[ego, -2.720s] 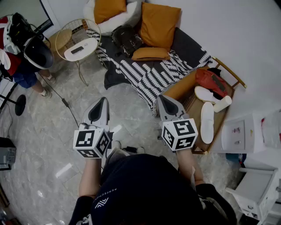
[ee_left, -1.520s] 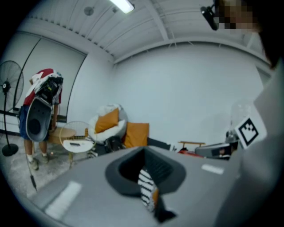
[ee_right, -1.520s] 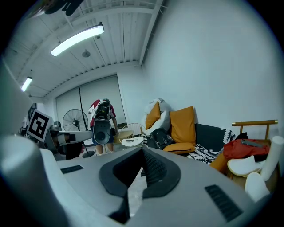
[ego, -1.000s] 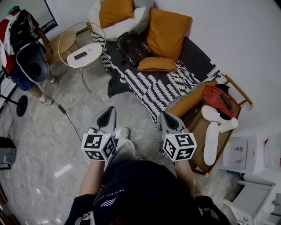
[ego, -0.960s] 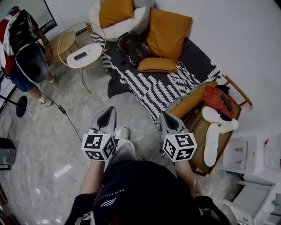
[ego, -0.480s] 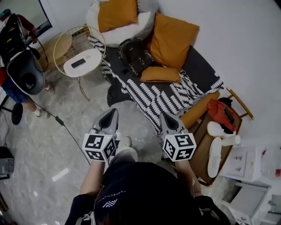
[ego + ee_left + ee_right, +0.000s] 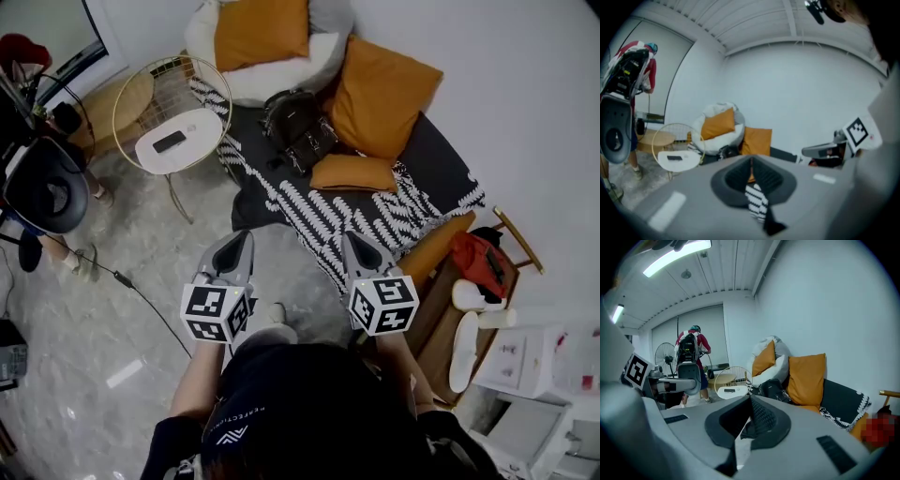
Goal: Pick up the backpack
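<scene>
The black backpack [image 7: 298, 127] leans among orange cushions [image 7: 386, 96] at the back of a dark daybed [image 7: 433, 167] covered by a striped blanket [image 7: 319, 208]. It also shows small in the left gripper view as the backpack [image 7: 725, 151], and in the right gripper view as the backpack [image 7: 772, 389]. My left gripper [image 7: 242, 240] and right gripper [image 7: 349, 240] are held side by side over the floor, pointing at the daybed and well short of the backpack. Both are shut and hold nothing. In their own views the left gripper [image 7: 751, 159] and right gripper [image 7: 750, 398] have their jaws together.
A round wire side table [image 7: 178, 141] with a dark phone stands left of the daybed. A person with a black chair [image 7: 45, 192] is at far left, and a cable [image 7: 141, 295] crosses the floor. A wooden rack [image 7: 469, 309] with a red bag and white items stands right.
Both grippers and the head have moved forward toward the daybed, so the backpack and cushions sit closer and lower in the head view. The jaws stayed shut.
</scene>
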Available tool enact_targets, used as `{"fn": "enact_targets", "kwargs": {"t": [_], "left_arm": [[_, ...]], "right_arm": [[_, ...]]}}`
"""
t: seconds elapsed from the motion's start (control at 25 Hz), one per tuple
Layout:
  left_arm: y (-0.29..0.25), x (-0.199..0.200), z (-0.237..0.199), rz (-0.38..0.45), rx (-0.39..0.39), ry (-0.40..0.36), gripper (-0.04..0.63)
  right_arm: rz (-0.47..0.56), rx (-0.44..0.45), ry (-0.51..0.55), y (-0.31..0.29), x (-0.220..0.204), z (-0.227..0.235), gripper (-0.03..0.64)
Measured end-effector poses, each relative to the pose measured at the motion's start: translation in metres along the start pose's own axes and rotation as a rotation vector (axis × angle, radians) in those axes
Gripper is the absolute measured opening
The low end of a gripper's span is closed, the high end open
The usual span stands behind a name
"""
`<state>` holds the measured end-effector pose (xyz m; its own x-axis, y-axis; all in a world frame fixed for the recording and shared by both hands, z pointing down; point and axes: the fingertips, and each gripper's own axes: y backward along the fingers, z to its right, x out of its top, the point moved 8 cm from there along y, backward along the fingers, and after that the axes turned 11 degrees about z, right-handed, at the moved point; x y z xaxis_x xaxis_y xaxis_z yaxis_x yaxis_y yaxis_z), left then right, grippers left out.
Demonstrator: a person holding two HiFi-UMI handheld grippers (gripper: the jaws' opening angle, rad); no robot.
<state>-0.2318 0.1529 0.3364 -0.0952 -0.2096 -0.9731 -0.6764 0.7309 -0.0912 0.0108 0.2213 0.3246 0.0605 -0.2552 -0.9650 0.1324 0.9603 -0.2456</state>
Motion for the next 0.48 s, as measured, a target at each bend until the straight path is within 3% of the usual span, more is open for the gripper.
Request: {"fn": "enact_targets", "kwargs": {"t": [0.48], "left_arm": [[-0.038,0.005,-0.036,-0.006,0.033,-0.013,0.014]], "right_arm": [[-0.016,0.025,0.022,-0.071,0.01,0.011,-0.003]]}}
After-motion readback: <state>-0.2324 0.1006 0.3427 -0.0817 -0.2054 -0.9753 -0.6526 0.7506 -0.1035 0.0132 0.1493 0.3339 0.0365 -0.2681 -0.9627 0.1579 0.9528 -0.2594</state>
